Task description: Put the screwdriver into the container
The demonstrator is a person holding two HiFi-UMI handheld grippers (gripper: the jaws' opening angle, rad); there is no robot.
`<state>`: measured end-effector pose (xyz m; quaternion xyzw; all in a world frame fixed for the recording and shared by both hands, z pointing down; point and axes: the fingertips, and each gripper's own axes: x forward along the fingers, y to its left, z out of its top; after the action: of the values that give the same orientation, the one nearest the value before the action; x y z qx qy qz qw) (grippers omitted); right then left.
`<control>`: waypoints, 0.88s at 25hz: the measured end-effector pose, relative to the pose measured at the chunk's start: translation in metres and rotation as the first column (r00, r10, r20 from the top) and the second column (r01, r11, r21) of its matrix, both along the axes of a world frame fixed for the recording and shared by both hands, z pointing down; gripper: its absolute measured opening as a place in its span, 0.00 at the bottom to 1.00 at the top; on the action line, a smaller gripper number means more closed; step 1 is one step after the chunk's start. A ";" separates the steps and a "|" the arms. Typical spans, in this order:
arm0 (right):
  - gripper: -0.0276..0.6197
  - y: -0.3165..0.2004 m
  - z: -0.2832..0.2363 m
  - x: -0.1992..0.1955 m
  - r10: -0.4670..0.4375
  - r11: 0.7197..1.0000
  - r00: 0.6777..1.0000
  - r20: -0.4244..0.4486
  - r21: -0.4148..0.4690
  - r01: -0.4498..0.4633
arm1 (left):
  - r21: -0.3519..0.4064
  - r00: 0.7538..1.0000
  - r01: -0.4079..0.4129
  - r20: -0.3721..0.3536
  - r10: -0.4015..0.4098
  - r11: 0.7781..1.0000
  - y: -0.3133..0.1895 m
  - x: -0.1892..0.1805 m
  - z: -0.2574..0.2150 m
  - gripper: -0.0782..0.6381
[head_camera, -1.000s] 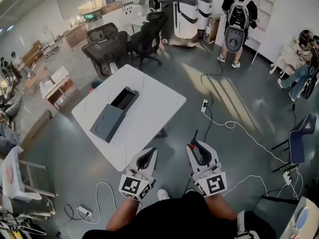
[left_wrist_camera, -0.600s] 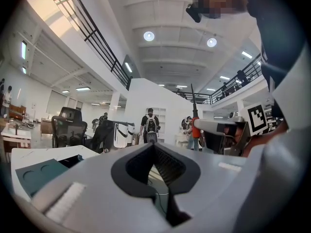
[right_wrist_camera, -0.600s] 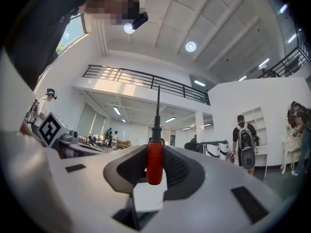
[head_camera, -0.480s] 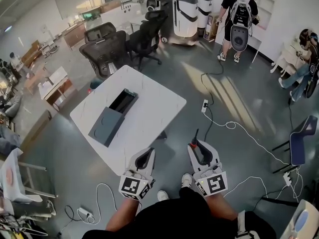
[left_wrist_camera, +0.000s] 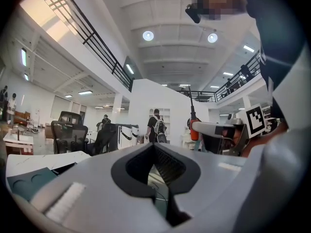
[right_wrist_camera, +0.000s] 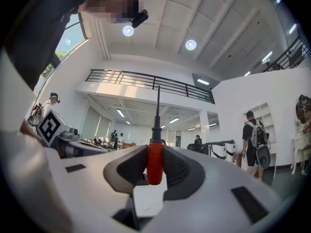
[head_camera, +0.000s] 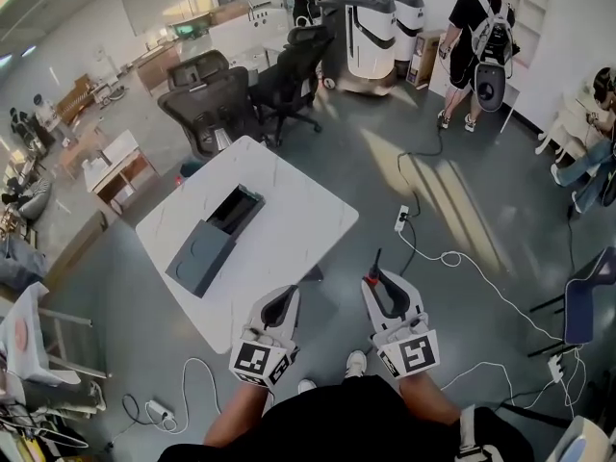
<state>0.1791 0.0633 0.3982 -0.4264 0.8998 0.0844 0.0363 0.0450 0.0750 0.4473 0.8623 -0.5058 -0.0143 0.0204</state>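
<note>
The screwdriver (right_wrist_camera: 154, 154), with a red handle and a black shaft pointing up, is clamped between the jaws of my right gripper (right_wrist_camera: 155, 166); it also shows in the head view as the screwdriver (head_camera: 373, 275) sticking out of the right gripper (head_camera: 377, 285). My left gripper (head_camera: 279, 306) hangs beside it, jaws shut with nothing between them, seen close in the left gripper view (left_wrist_camera: 154, 161). The dark grey container (head_camera: 214, 227) lies open on the white table (head_camera: 289, 219), well ahead and to the left of both grippers.
Black office chairs (head_camera: 212, 109) stand behind the table. Cables and a power strip (head_camera: 402, 215) run over the grey floor on the right. A person with a backpack (head_camera: 486, 46) stands at the back right, by white machines (head_camera: 380, 27).
The view has shifted a little: the table and container sit slightly lower and nearer, and the backpack person has moved right. Both grippers keep their places and grips.
</note>
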 end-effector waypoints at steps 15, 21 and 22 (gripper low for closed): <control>0.20 -0.069 -0.012 0.037 -0.127 0.992 0.992 0.011 0.020 0.127 | -0.034 0.988 0.152 0.009 -0.152 0.988 -0.048 0.038 -0.002 0.12; 0.20 -0.087 -0.004 0.023 -0.177 0.984 0.984 0.023 0.002 0.177 | -0.036 0.979 0.203 0.029 -0.202 0.978 -0.057 0.027 0.003 0.12; 0.20 -0.091 -0.003 0.018 -0.184 0.983 0.983 0.024 0.001 0.185 | -0.033 0.978 0.210 0.030 -0.209 0.977 -0.060 0.023 0.002 0.12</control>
<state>0.1972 -0.0274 0.3954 -0.3422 0.9351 0.0749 0.0543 0.0678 0.0146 0.4497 0.8040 -0.5940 0.0043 0.0276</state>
